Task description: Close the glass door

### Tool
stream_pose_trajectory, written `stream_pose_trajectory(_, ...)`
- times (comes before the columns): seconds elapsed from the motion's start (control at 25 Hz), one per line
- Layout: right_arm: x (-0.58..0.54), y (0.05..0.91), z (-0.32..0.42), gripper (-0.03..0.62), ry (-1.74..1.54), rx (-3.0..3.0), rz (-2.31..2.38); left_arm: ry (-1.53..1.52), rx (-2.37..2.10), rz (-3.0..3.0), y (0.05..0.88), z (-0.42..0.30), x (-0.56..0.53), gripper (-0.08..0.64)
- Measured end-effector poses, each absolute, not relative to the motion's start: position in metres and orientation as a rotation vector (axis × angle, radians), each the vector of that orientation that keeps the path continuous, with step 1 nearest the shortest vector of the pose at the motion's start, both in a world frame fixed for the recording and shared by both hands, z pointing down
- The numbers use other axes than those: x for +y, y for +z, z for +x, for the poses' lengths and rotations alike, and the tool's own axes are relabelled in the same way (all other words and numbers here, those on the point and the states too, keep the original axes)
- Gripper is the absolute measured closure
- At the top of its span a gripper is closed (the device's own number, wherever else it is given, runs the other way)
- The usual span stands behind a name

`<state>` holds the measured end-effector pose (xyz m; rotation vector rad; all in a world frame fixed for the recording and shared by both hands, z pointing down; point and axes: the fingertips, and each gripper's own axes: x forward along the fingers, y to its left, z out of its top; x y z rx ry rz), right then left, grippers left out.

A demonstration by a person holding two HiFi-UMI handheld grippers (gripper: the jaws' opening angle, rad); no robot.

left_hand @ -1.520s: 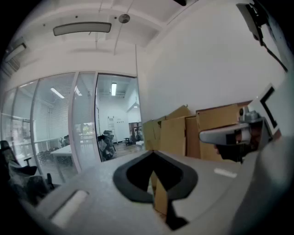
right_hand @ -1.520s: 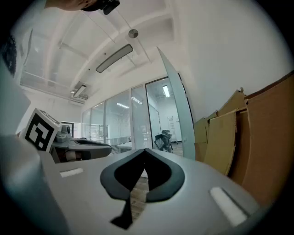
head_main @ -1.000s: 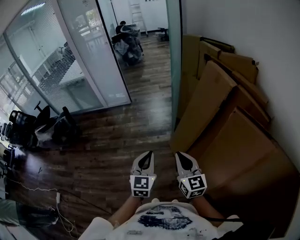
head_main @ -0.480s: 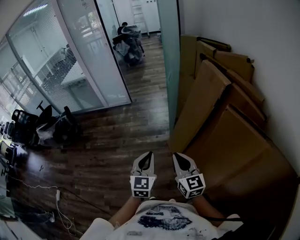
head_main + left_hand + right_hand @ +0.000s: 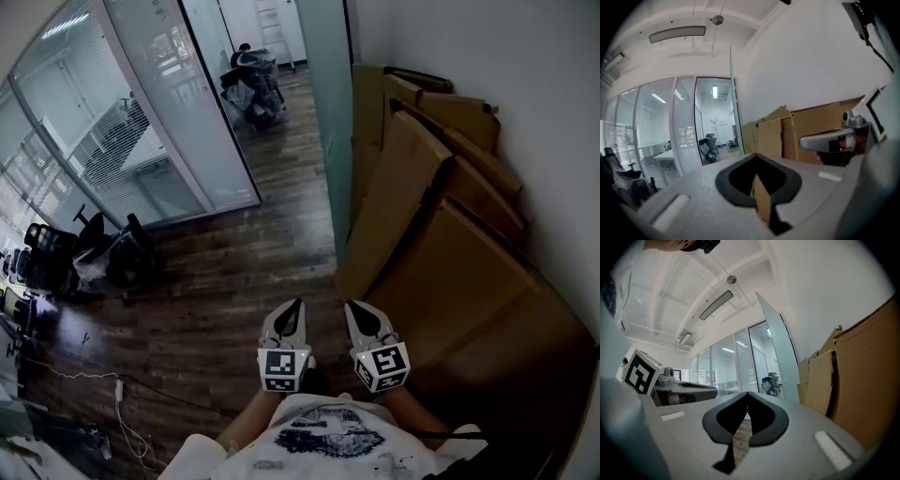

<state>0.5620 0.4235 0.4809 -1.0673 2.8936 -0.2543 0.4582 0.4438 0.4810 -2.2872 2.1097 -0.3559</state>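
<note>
Approach step: glass door open, neither hand-held gripper on it yet.

We note a glass partition well ahead and to the left of the left hand-held gripper. That gripper is held close to the body over the wooden floor, jaws together at the tips with nothing between them. The right hand-held gripper sits just beside it, jaws likewise closed and empty. The glass door stands well ahead of both, a little right of the right one, swung open with its edge towards us. Cardboard sheets lean on the wall right of it. We judge the task barely begun. The next move calls for closing the gap and getting a gripper onto the door's edge or handle, which we cannot make out from here.
</note>
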Motion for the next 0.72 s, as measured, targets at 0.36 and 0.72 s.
stream_pose_trajectory(0.36, 0.401, 0.491, 0.566, 0.586, -0.267, 2.899, -1.115, -0.348, 2.115, -2.298, 0.487, 0.457, 0.422, 0.557)
stream_pose_trajectory(0.72, 0.373, 0.502, 0.540, 0.586, -0.291, 2.941, -1.100, -0.349, 2.150, -2.294, 0.494, 0.434, 0.397, 0.557)
